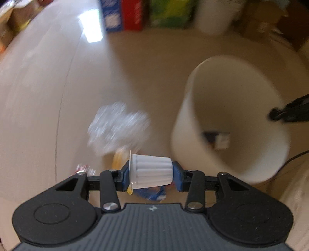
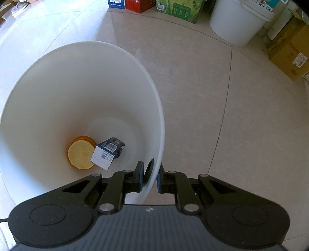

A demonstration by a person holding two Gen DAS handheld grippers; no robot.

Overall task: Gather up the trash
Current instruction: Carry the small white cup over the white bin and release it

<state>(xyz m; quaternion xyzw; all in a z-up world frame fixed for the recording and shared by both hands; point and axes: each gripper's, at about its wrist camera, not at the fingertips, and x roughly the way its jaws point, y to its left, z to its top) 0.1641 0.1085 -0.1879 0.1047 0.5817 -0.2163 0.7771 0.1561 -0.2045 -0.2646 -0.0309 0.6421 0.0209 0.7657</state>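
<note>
Left gripper [image 1: 152, 174] is clamped on a small white ribbed plastic cup [image 1: 151, 171], held sideways between the blue pads: rim end with a peeled foil lid to the left, base to the right. Just below the cup, on the floor, a blue wrapper [image 1: 150, 194] shows partly. Beyond the cup lie a yellow-orange piece [image 1: 119, 157], a small red-and-white wrapper [image 1: 83, 168] to the left, and a crumpled clear plastic bag [image 1: 117, 127], all blurred. To the right stands the white trash bin [image 1: 185, 123], mouth tilted toward the camera, a dark carton dimly visible inside. The cup is short of the bin, not over its mouth.

Right gripper [image 2: 150, 176] points down with its jaws pinched on the rim of the white trash bin [image 2: 160, 115], one pad inside the wall, one outside. At the bin's bottom lie a round yellow sponge-like disc [image 2: 80, 154] and a blue-and-white carton [image 2: 107, 153], touching each other.

Further off on the beige tile floor [image 2: 193, 86]: a white bucket [image 2: 237, 21], a brown cardboard box [image 2: 289, 56] at far right, and a row of boxes along the back, blue [image 2: 116, 3], red [image 2: 141, 4], green [image 2: 179, 9].
</note>
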